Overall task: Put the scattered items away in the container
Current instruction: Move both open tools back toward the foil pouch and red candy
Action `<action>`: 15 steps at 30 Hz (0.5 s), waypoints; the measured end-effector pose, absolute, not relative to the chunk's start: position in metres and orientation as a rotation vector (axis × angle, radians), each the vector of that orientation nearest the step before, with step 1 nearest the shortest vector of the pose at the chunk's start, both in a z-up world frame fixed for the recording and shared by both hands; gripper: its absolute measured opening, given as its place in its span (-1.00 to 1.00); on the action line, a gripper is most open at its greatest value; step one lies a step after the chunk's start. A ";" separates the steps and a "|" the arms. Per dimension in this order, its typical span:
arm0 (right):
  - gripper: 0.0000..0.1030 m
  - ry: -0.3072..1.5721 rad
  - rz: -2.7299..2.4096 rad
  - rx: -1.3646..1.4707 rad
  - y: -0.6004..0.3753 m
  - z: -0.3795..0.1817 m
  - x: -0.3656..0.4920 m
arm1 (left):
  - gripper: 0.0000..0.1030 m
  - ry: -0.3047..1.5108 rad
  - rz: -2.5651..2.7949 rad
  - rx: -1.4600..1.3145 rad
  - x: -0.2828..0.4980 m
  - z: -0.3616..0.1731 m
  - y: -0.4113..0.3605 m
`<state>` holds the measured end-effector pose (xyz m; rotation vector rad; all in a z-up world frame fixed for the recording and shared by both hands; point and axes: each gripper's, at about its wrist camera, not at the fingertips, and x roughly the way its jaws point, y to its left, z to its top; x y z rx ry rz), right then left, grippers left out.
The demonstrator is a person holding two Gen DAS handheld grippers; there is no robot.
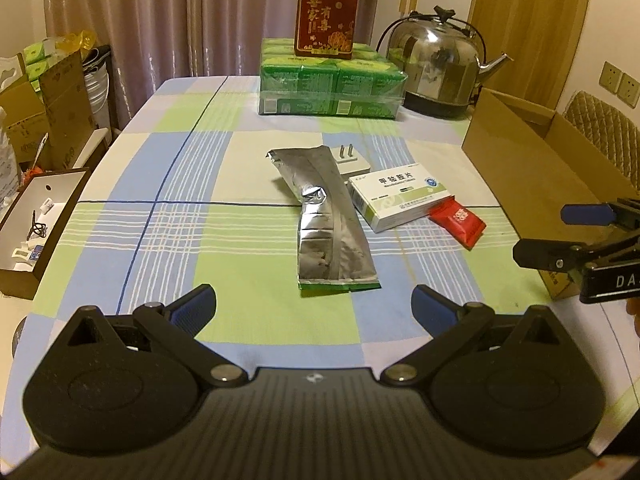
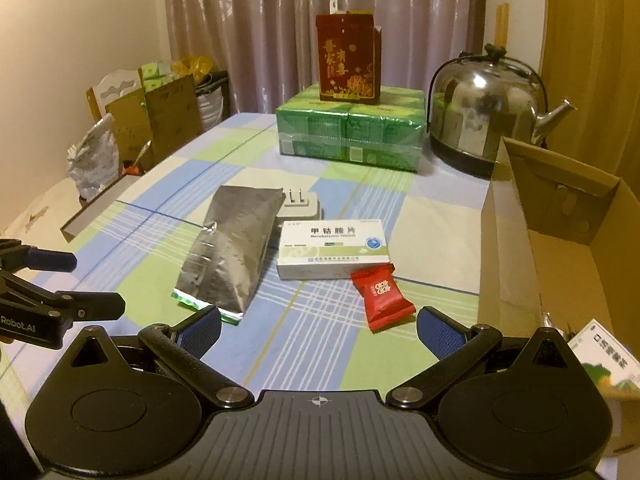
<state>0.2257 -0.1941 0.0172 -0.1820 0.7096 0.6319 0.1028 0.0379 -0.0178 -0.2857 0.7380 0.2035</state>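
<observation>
Landmark: white-and-green rectangular medicine box (image 1: pixel 396 197) (image 2: pixel 334 249), lying flat on the blue, green and white checked tablecloth (image 1: pixel 168 216) (image 2: pixel 288 344).

Scattered items, all on the cloth:
- Long crinkled silver foil pouch with a green bottom edge (image 1: pixel 326 220) (image 2: pixel 230 254), just left of the medicine box, its side against the box's left edge.
- White plug adapter with two metal prongs pointing up (image 1: pixel 350 160) (image 2: pixel 300 206), just behind the box, partly hidden by the pouch's upper end.
- Small red foil candy sachet (image 1: pixel 458 220) (image 2: pixel 382 296), at the box's near right corner, overlapping that corner.

Container: open brown cardboard carton (image 1: pixel 520 148) (image 2: pixel 508 240), right of the medicine box and apart from it. In the right wrist view a white-and-green printed packet (image 2: pixel 604 364) shows at the carton's near end; whether it lies fully inside, I cannot tell.

Behind the box, well apart: shrink-wrapped green block of tissue packs (image 1: pixel 332 84) (image 2: pixel 350 132) with a dark red gift box with gold lettering (image 1: pixel 326 14) (image 2: pixel 348 58) standing upright on top; a domed stainless steel kettle (image 1: pixel 438 68) (image 2: pixel 484 112) beside them.

Left gripper (image 1: pixel 314 306) (image 2: pixel 86 282): fingers spread wide, nothing between them, hovering nearer than the pouch's green end.
Right gripper (image 2: pixel 319 326) (image 1: pixel 536 230): fingers spread wide, empty, hovering just short of the red sachet.
</observation>
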 end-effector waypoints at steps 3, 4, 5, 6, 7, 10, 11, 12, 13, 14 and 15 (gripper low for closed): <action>0.96 0.712 0.632 -0.206 -0.190 0.012 0.234 | 0.98 0.744 0.197 -0.283 0.111 -0.022 0.039; 0.97 0.711 0.632 -0.215 -0.189 0.010 0.237 | 0.98 0.747 0.195 -0.278 0.114 -0.023 0.039; 0.96 0.712 0.633 -0.223 -0.188 0.008 0.240 | 0.98 0.750 0.193 -0.275 0.117 -0.024 0.039; 0.96 0.712 0.633 -0.234 -0.186 0.006 0.244 | 0.98 0.752 0.190 -0.274 0.119 -0.026 0.039; 0.96 0.712 0.632 -0.248 -0.185 0.004 0.247 | 0.98 0.754 0.187 -0.271 0.122 -0.027 0.039; 0.96 0.714 0.632 -0.289 -0.179 -0.003 0.258 | 0.98 0.757 0.179 -0.254 0.131 -0.029 0.041; 0.96 0.715 0.630 -0.301 -0.177 -0.006 0.261 | 0.98 0.756 0.179 -0.246 0.134 -0.030 0.041; 0.96 0.716 0.629 -0.313 -0.175 -0.009 0.265 | 0.98 0.754 0.179 -0.237 0.137 -0.030 0.042; 0.95 0.718 0.628 -0.324 -0.173 -0.012 0.270 | 0.98 0.752 0.179 -0.227 0.140 -0.031 0.043; 0.89 0.721 0.627 -0.332 -0.172 -0.015 0.274 | 0.98 0.752 0.178 -0.223 0.143 -0.032 0.044; 0.83 0.726 0.629 -0.343 -0.170 -0.019 0.278 | 0.98 0.753 0.176 -0.223 0.146 -0.033 0.046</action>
